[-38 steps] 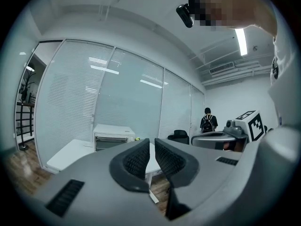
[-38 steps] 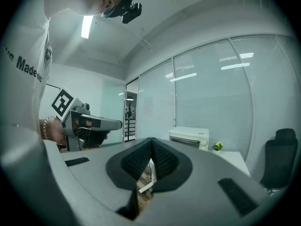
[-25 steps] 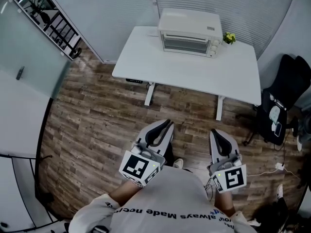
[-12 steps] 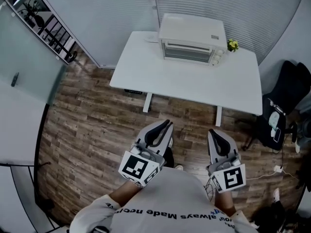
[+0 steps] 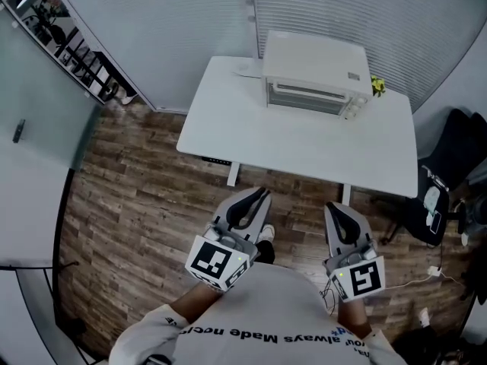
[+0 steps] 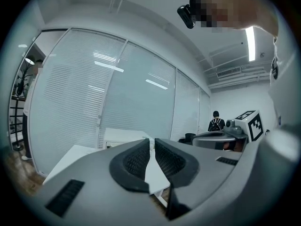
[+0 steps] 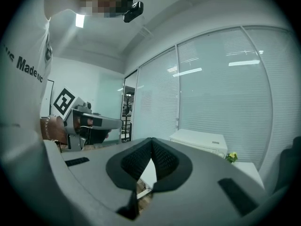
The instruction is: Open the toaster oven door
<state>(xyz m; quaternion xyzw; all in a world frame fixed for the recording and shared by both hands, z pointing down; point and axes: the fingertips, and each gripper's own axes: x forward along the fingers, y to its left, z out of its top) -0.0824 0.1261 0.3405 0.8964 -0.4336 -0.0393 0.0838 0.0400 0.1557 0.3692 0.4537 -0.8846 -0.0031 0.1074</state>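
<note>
A cream-white, box-shaped toaster oven (image 5: 316, 77) sits at the back edge of a smooth white rectangular table (image 5: 304, 139), its glass-fronted door shut flat against the body and its round knobs stacked at the right end. A small yellow flowering plant (image 5: 377, 86) stands on the table just beside that end. In front of the table, well apart from it and over a floor of mottled brown wood planks (image 5: 137, 196), a person in a light printed shirt holds two grey moulded grippers pointed toward the table. The left gripper (image 5: 262, 195) has its ribbed black pads a narrow slit apart with nothing between them. The right gripper (image 5: 335, 207) has its pad tips pressed together, also empty. Each carries a white cube printed with black square markers (left cube (image 5: 217, 262), right cube (image 5: 359, 278)). Behind the table runs a wall of pale horizontal blinds (image 5: 365, 14), and a black chair (image 5: 456, 150) stands off the table's right end. Only the head view lays out the whole tabletop and the floor. Only the left gripper view shows a distant person in dark clothes with a backpack (image 6: 216, 122), beyond the table's far side, while the right gripper view alone catches the oven's flat top from the side, near eye level.
</note>
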